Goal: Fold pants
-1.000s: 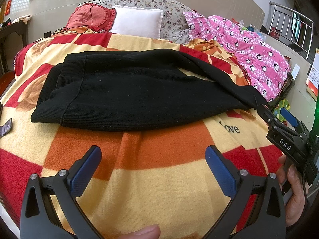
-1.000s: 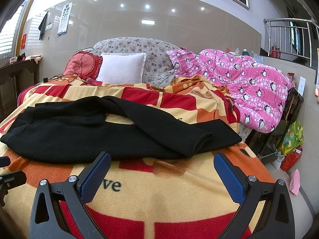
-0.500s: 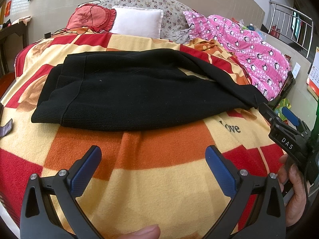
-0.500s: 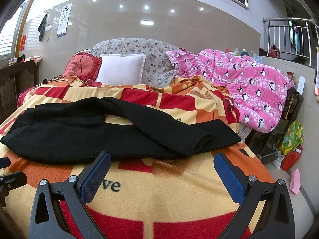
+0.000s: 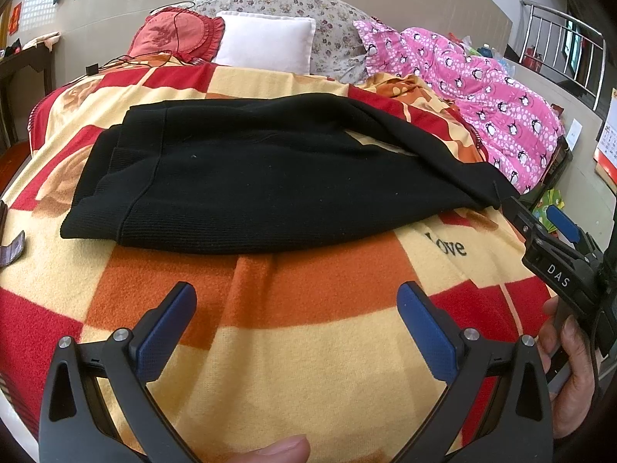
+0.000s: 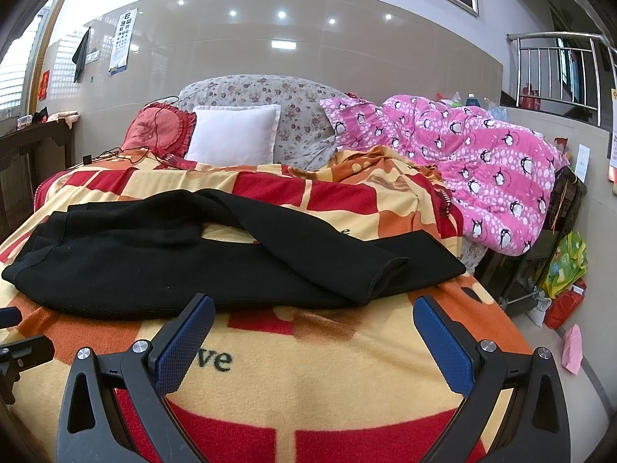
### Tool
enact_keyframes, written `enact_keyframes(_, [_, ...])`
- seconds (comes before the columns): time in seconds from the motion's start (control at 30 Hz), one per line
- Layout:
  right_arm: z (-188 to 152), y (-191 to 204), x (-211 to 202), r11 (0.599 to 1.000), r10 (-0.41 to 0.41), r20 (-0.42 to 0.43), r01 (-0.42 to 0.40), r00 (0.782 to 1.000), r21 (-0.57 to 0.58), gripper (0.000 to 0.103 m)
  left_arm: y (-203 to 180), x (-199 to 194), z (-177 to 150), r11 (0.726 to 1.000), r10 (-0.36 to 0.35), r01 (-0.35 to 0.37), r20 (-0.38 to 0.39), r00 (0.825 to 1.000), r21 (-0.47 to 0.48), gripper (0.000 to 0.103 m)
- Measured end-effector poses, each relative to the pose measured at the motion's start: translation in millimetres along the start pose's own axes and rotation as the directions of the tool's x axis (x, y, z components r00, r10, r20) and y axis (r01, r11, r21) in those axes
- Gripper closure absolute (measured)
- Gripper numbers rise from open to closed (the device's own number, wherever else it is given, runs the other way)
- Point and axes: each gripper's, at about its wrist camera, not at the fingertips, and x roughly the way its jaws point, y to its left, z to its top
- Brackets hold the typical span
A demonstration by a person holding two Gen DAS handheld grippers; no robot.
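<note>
Black knit pants [image 5: 246, 177] lie flat across a red, orange and yellow blanket [image 5: 308, 347] on a bed, waistband to the left, legs running right. In the right wrist view the pants [image 6: 162, 258] show one leg crossed over the other, with the cuffs at the right near the bed's edge. My left gripper [image 5: 295, 324] is open and empty, over the blanket in front of the pants. My right gripper [image 6: 314, 341] is open and empty, just short of the leg ends. It also shows at the right edge of the left wrist view [image 5: 540, 223].
A white pillow [image 6: 235, 139], a red cushion [image 6: 160, 131] with cables and a floral headboard [image 6: 270, 92] stand at the back. A pink penguin quilt [image 6: 482, 162] lies at the back right. Bags [image 6: 565, 266] stand on the floor right of the bed.
Both grippers have stayed open and nearly still. The right gripper has shifted slightly in the left wrist view. The pants have not moved.
</note>
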Motion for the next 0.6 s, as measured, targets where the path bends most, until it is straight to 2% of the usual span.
enact_keyframes(0.6, [4.9,-7.8,-0.8,1.0,-0.008,0.009,0.007,1.0,0.011,0.0,2.0,0.1,-0.5,1.0,0.002,-0.002,-0.001,1.0,-0.001,0.0])
